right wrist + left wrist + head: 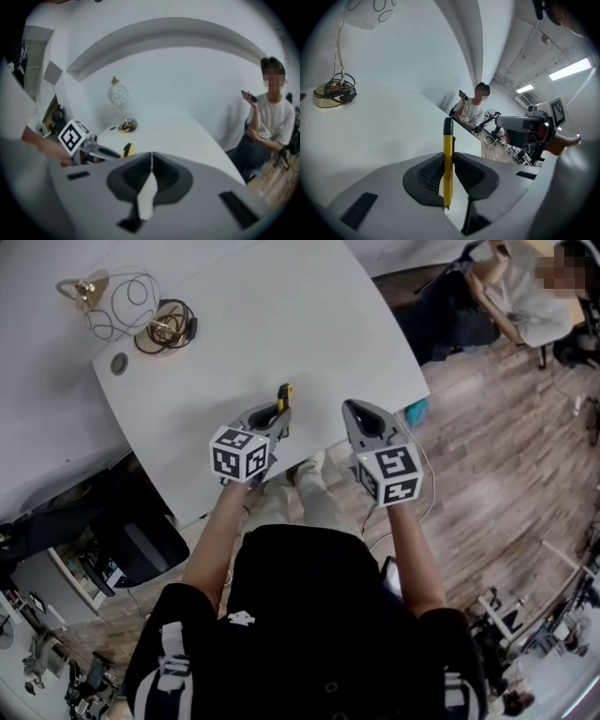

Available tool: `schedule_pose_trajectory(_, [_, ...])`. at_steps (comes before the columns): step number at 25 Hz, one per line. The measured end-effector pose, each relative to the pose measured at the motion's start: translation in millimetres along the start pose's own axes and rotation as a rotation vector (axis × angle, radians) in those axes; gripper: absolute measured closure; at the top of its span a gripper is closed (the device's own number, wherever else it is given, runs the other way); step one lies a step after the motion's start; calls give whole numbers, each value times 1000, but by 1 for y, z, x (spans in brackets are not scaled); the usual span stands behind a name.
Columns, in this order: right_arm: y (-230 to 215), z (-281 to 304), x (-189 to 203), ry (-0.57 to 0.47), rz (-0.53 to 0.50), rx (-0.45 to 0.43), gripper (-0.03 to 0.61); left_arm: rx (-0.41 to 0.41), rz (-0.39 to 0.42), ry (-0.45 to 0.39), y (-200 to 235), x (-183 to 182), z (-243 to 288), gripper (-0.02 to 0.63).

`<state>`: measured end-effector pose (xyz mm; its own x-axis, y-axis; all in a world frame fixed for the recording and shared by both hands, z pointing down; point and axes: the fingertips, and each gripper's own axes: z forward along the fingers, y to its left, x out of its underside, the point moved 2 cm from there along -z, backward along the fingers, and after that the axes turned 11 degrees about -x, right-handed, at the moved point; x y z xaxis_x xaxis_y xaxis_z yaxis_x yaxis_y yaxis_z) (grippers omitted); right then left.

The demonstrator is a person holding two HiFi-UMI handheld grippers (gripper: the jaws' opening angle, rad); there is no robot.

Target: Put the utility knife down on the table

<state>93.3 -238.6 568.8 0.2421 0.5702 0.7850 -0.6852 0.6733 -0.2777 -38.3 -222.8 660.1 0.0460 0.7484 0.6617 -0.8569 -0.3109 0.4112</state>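
Observation:
A yellow utility knife (448, 161) with a black tip stands upright between the pads of my left gripper (449, 171), which is shut on it. In the head view the knife (283, 396) pokes forward out of the left gripper (277, 416) over the near part of the white table (281, 324). My right gripper (357, 411) hovers to the right, at the table's near edge; its jaws (151, 168) are shut with nothing between them. The right gripper view shows the left gripper (101, 151) and the knife's yellow body (126, 150) at its left.
A small lamp with a gold base (165, 332) and a coiled cord stands at the table's far left, next to a wire shade (122, 298). A seated person (511, 296) is beyond the table's right end. Wooden floor (506, 456) lies to the right.

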Motion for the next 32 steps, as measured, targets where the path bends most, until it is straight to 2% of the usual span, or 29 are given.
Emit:
schedule_pose_trajectory(8, [-1, 4, 11, 27, 12, -2, 543, 29, -75, 14, 6, 6, 13, 529])
schedule_pose_trajectory(20, [-5, 7, 26, 58, 36, -2, 543, -38, -65, 85, 18, 26, 26, 529])
schedule_pose_trajectory(28, [-9, 8, 29, 62, 40, 1, 543, -74, -59, 95, 24, 29, 30, 522])
schedule_pose_trajectory(32, [-10, 9, 31, 64, 39, -1, 543, -78, -59, 88, 24, 28, 31, 493])
